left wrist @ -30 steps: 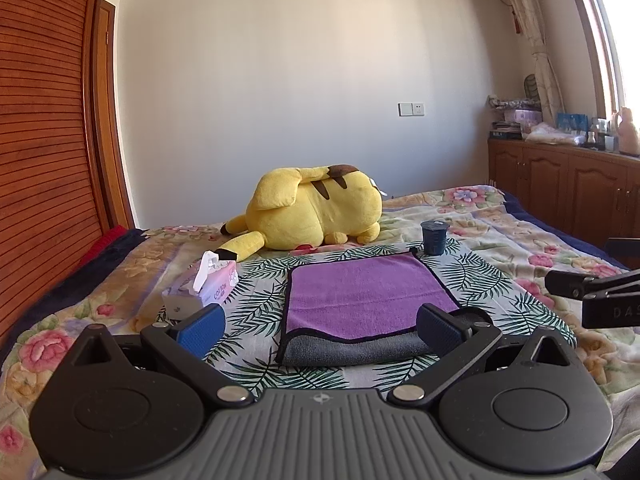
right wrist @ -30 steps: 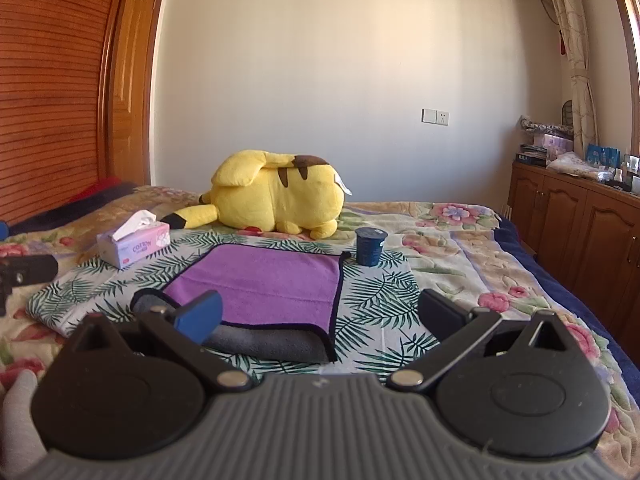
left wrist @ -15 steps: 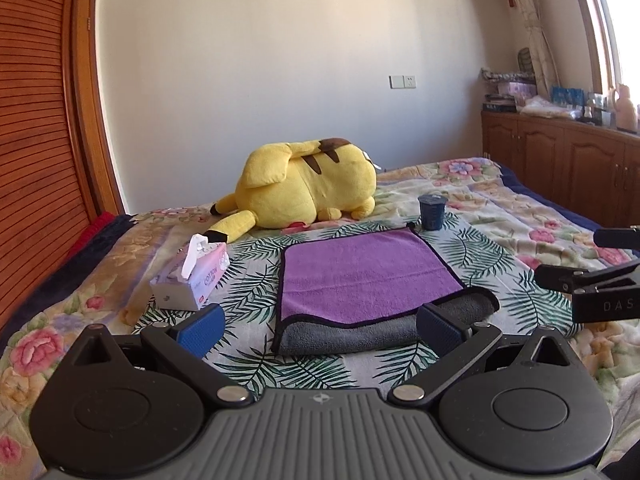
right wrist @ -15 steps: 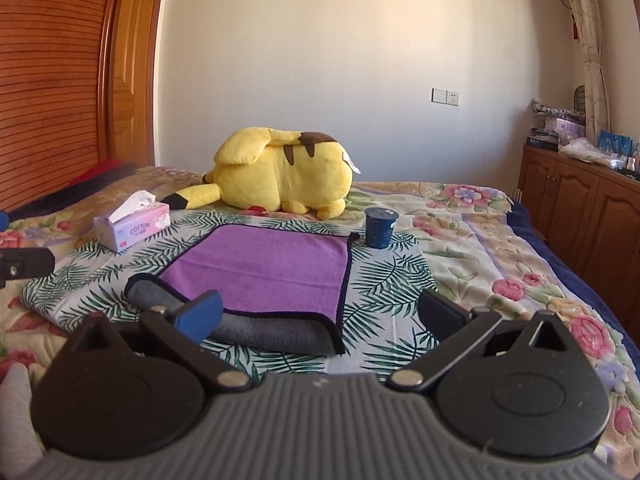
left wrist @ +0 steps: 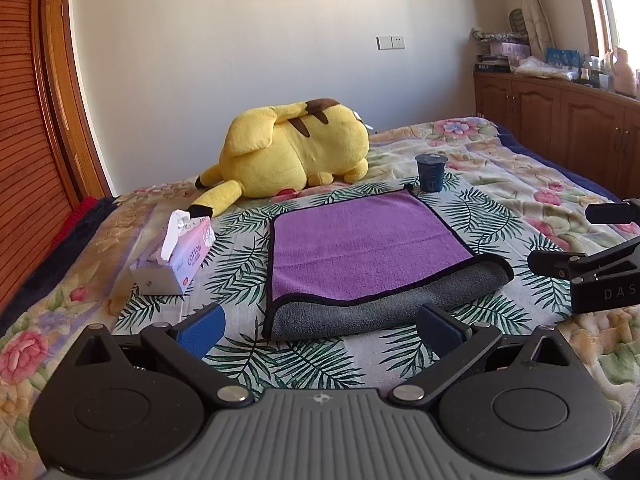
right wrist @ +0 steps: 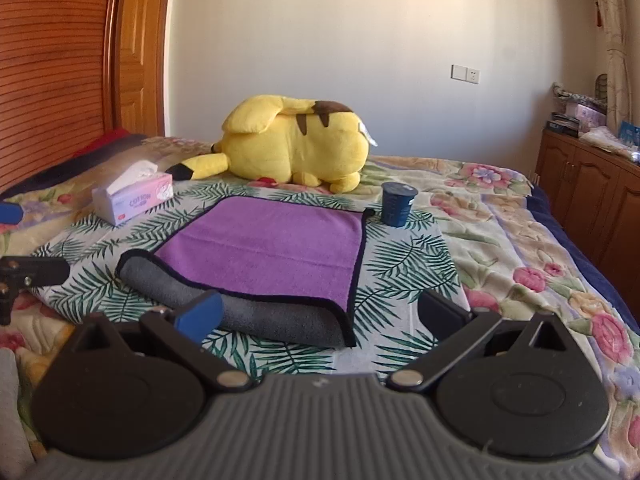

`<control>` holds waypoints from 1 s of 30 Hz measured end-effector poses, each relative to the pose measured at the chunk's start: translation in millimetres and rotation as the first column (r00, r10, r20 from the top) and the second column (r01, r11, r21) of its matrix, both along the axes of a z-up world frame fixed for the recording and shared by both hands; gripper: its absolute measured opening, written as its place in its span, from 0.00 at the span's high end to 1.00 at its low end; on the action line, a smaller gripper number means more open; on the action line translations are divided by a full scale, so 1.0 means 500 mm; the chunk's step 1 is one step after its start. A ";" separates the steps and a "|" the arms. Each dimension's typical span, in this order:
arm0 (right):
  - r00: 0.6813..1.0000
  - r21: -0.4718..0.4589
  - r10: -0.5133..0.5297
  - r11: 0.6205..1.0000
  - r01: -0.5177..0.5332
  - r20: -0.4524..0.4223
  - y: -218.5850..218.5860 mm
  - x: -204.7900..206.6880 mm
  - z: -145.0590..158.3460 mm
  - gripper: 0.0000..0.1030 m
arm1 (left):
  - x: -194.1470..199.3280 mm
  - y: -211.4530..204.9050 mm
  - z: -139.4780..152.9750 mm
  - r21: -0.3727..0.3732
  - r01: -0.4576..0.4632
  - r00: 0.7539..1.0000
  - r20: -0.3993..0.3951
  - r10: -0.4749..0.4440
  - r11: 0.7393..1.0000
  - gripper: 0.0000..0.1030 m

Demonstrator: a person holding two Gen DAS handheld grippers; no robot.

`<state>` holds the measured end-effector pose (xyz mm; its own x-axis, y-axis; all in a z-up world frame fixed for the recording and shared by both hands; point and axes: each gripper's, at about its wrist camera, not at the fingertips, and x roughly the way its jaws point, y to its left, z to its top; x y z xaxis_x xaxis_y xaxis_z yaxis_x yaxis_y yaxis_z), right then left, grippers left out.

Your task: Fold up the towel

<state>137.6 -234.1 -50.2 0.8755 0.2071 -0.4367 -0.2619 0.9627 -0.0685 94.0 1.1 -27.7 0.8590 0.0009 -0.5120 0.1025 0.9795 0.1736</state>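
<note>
A purple towel (left wrist: 368, 242) with a black edge and a grey underside lies folded on the leaf-print bedspread; its grey fold faces me. It also shows in the right wrist view (right wrist: 276, 246). My left gripper (left wrist: 320, 326) is open and empty, just short of the towel's near grey fold. My right gripper (right wrist: 320, 316) is open and empty, above the towel's near right corner. The right gripper's fingers (left wrist: 592, 268) show at the right edge of the left wrist view, apart from the towel.
A yellow plush toy (left wrist: 292, 148) lies behind the towel. A dark blue cup (left wrist: 430, 172) stands at the towel's far right corner. A tissue box (left wrist: 176, 260) sits to the left. Wooden cabinets (left wrist: 560, 120) line the right wall.
Both grippers have risen and drawn back a little from the towel, so more of the bed shows below. The towel has not moved.
</note>
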 end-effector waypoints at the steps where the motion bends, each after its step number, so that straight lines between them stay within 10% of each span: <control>1: 1.000 -0.003 0.006 1.000 -0.006 -0.006 0.002 0.004 -0.002 0.00 | 0.006 0.002 -0.002 -0.004 0.006 1.000 -0.006 -0.006 1.000 0.16; 30: 0.981 0.038 0.064 0.998 -0.058 -0.185 -0.009 0.174 -0.068 0.11 | 0.196 0.085 -0.078 -0.054 -0.019 0.993 -0.118 0.013 0.998 0.24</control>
<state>224.4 -238.4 -84.4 0.7652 0.2742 -0.5825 -0.3252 0.9455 0.0178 192.1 43.5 -66.7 0.7932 -0.0168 -0.6087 0.1035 0.9888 0.1074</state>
